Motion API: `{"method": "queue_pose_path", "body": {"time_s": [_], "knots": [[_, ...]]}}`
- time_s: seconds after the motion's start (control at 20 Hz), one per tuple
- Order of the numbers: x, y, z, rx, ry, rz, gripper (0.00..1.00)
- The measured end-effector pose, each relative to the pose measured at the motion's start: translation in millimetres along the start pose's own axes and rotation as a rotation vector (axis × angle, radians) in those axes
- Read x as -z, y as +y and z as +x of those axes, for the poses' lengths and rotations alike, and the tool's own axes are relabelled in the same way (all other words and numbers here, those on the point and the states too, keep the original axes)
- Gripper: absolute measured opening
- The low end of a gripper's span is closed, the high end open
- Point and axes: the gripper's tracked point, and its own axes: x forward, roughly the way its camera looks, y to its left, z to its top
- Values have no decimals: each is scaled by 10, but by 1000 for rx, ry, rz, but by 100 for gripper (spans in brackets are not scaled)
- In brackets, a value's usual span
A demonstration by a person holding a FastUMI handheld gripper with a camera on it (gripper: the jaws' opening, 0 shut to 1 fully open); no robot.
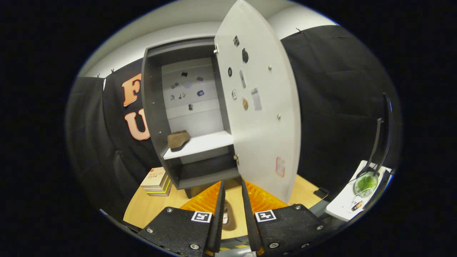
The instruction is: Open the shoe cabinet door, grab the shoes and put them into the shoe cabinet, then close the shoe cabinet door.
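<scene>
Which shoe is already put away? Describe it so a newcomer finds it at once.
Start at the dark cabinet with its pale door swung open. On its white shelf, at the left end, sits a brown shoe. The other shoe lies on the wooden table, between the fingers of the hand-held gripper, which are slightly apart.

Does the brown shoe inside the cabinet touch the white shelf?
Touching. In the gripper view the brown shoe rests on the white shelf, no gap beneath it. The gripper is far from both, fingers slightly apart.
</scene>
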Motion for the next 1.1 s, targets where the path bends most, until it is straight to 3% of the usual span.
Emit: {"method": "queue_pose_path", "body": {"time_s": [0.3, 1.1], "knots": [[1188, 402, 422, -78, 200, 77, 30], [2586, 624, 1653, -215, 489, -64, 30]]}}
